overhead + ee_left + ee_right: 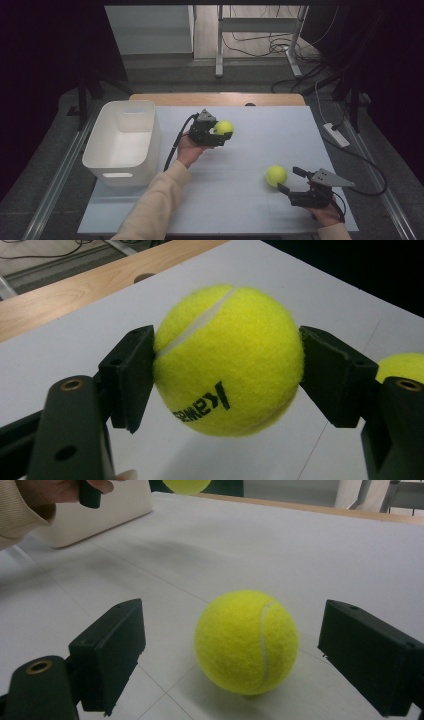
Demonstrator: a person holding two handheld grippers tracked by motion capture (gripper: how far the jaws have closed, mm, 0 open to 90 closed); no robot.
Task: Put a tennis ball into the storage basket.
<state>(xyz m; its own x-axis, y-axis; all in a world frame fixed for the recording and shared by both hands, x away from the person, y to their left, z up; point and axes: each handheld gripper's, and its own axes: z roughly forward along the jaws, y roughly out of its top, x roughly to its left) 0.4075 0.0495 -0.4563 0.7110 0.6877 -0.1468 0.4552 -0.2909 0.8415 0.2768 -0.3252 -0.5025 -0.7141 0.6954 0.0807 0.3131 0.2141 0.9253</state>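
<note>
Nearest me, my right claw rests low on the tabletop, its jaws spread wide and released, with the second tennis ball lying loose on the white surface just ahead of them; in the right gripper view that ball sits between the pads without touching either, lined up, I judge, for the next pickup. Farther in, my left claw is clenched on the first tennis ball, carried above the middle of the tabletop; the left gripper view shows both pads pressing the ball's sides squarely, a hold that should keep a round thing from rolling out. To its left stands the white bin, open-topped and empty as far as I can see, the likely destination. Beyond, the white covering gives way to a strip of bare wood at the far edge, then a grey floor with a desk frame and loose cables, in a dim room.
</note>
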